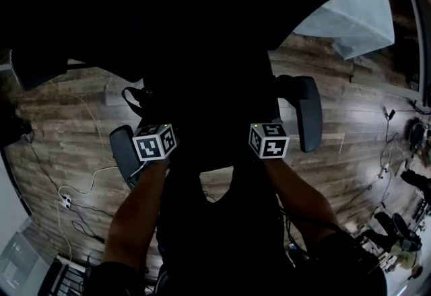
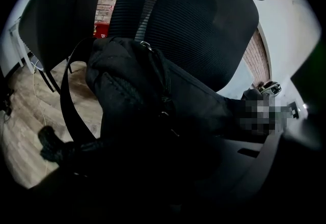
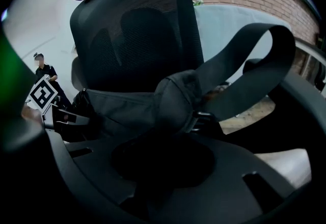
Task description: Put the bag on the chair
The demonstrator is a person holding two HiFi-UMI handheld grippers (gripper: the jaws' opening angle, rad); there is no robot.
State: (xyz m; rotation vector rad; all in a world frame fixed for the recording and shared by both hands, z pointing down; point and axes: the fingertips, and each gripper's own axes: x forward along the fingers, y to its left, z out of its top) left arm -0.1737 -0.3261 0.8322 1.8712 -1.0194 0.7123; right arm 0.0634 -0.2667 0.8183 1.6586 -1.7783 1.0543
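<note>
My left claw [image 2: 163, 167] and my right claw [image 3: 165, 146] are each closed on a fold of the black bag [image 2: 132, 85]. It hangs between them just in front of the mesh back of the chair [image 3: 132, 24], between the armrests [image 1: 306, 113]. The seat is lost in the dark, so I cannot tell whether the bag already touches it. I think the main danger is the loose strap [image 3: 254, 65]: it loops out to the side and could hook on an armrest, which would tilt the bag. Also I hold only soft cloth, so it may slide out of one claw and drop crooked. If I let go too early, the bag may slump forward off the seat.
</note>
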